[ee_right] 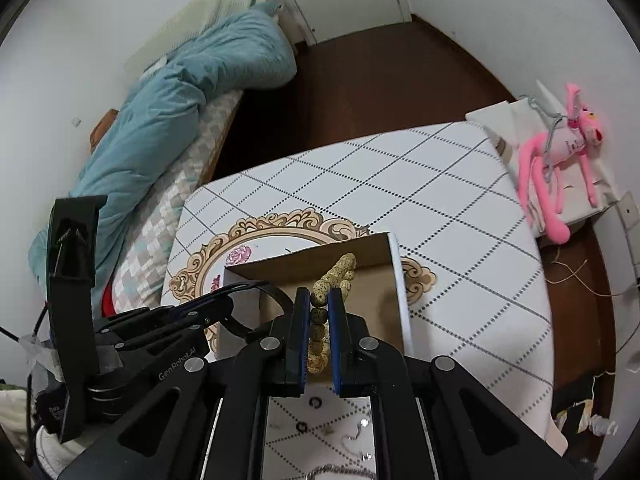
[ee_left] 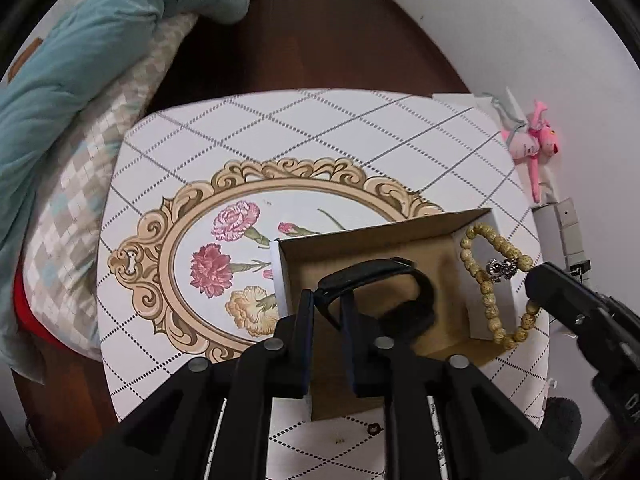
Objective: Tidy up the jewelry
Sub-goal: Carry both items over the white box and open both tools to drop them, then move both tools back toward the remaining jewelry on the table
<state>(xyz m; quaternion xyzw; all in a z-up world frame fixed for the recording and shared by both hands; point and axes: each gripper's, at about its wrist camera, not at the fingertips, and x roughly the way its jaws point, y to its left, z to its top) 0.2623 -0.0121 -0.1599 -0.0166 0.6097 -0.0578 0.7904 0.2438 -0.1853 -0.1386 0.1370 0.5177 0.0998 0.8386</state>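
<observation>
An open cardboard box (ee_left: 376, 240) with white outer walls sits on the white table; it also shows in the right wrist view (ee_right: 372, 292). My left gripper (ee_left: 327, 304) is shut on a black band (ee_left: 416, 300) and holds it over the box's inside. My right gripper (ee_right: 320, 300) is shut on a tan bead bracelet (ee_right: 338, 272) that hangs over the box. In the left wrist view the bracelet (ee_left: 480, 276), with a small silver charm (ee_left: 500, 269), hangs at the box's right wall from the right gripper (ee_left: 540, 280).
The table (ee_left: 280, 128) has a grid pattern and a flower medallion (ee_left: 216, 264). Small rings (ee_right: 316, 402) and chains (ee_right: 352, 436) lie near its front edge. A bed with a teal quilt (ee_right: 180, 120) is at left. A pink plush toy (ee_right: 560, 152) hangs at right.
</observation>
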